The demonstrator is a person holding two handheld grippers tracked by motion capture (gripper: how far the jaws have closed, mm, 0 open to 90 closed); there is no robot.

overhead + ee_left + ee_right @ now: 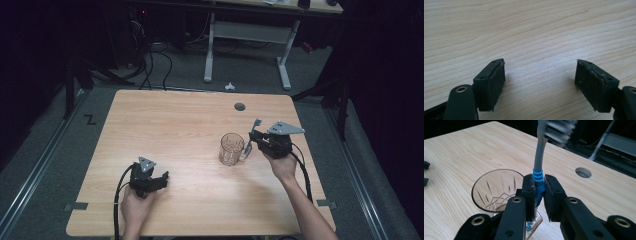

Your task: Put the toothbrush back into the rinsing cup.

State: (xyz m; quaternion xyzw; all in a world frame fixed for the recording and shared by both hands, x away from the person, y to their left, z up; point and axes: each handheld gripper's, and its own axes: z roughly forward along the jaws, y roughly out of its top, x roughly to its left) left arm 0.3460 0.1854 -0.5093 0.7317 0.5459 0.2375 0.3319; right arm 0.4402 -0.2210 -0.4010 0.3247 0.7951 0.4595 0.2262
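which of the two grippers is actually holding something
The right gripper, beside the glass mug: its jaws are shut on the blue grip of a grey toothbrush. The left gripper has its jaws apart over bare table.

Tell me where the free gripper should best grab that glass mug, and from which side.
Probably the glass mug body, from the left gripper's side: it stands upright with that side bare, while its handle faces the right gripper, which clamps the toothbrush. The left jaws are open.

A black Z-shaped tape mark [90, 119] lies on the grey floor left of the light wooden table [165, 130]; no other sign is legible.
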